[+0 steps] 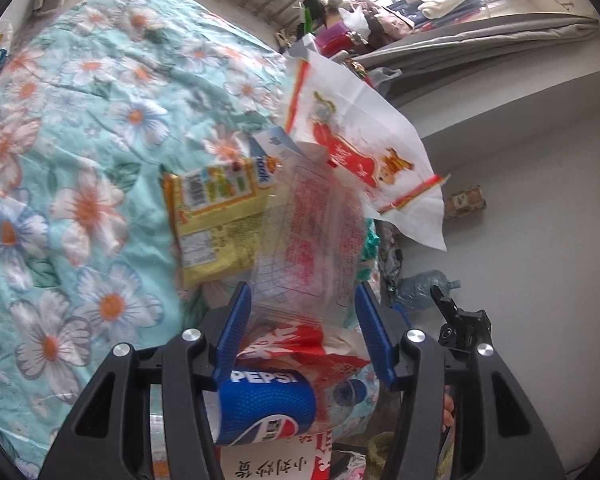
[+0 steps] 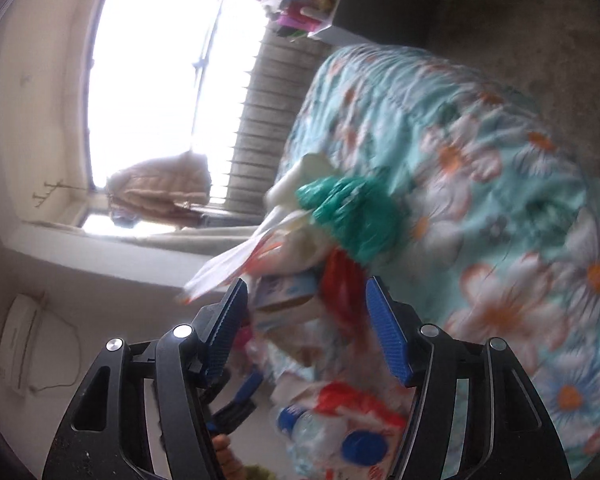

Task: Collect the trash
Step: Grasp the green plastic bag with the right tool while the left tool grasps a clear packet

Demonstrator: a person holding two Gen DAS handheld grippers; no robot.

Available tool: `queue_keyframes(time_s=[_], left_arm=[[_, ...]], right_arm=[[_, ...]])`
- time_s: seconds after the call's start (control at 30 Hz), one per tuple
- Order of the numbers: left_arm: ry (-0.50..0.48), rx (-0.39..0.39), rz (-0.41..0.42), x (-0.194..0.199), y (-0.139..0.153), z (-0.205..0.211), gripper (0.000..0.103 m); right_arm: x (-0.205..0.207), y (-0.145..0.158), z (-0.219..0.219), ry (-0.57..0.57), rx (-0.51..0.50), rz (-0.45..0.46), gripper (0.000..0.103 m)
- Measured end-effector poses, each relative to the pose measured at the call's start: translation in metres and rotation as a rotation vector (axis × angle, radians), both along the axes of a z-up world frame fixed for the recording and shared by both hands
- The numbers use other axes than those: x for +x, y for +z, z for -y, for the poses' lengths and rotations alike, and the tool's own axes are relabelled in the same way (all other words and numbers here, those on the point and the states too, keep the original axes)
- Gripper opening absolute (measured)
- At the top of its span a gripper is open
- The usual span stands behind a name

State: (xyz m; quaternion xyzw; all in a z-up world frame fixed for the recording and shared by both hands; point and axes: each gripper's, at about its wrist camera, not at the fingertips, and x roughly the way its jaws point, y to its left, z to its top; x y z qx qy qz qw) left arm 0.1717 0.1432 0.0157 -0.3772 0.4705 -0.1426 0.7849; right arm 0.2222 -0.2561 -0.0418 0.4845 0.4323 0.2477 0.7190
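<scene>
Item: trash heap (image 1: 300,216) of wrappers, centre frame, on floral bedspread (image 1: 80,140). Light, crinkly, slippery (film likely slides); pinch a folded edge. Left gripper (image 1: 304,332) and right gripper (image 2: 308,328): spread, straddling wrappers, grip uncertain.

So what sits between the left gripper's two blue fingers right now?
In the left wrist view, a clear red-printed wrapper and a Pepsi can lie between the left gripper's fingers.
</scene>
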Motion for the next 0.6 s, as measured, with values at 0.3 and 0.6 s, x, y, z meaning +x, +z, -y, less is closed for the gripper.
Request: queue_keyframes(time_s=[0.3, 0.6], left_arm=[[0.024, -0.096, -0.085, 0.011, -0.023, -0.007, 0.053], [0.101, -0.100, -0.161, 0.024, -0.042, -0.012, 0.061]], right_arm=[[0.052, -0.024, -0.008, 0.029, -0.062, -0.074, 0.068], [0.069, -0.025, -0.017, 0.089, -0.019, -0.080, 0.069]])
